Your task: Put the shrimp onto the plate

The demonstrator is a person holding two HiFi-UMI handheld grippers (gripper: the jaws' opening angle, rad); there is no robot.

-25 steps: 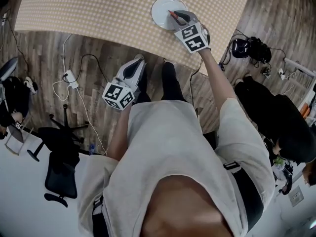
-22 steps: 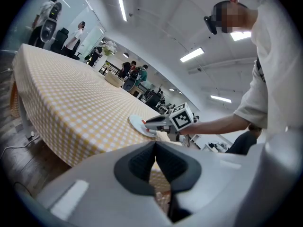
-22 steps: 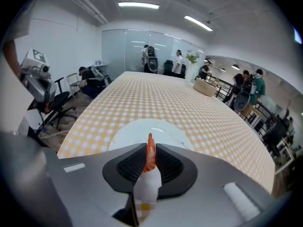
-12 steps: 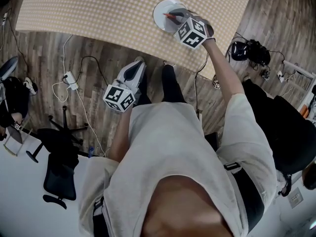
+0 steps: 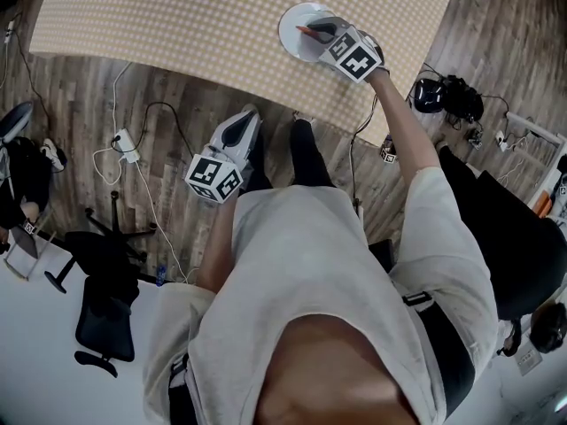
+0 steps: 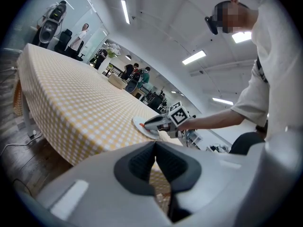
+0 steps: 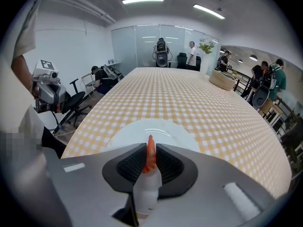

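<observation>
Shrimp (image 7: 150,158) between opening right gripper (image 7: 150,149) jaws, over plate (image 7: 176,129)

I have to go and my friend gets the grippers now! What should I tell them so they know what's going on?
Left gripper: fingers shut, nothing in them, held low beside the table, over the floor.
Right gripper: over the white plate, with the shrimp between its fingers. The fingers are opening, but the pads touch the shrimp.
Done: the shrimp has been brought to the plate.
Left: finish letting go so the shrimp lies on the plate, then draw the right gripper back. I cannot tell whether the shrimp touches the plate yet.
</observation>
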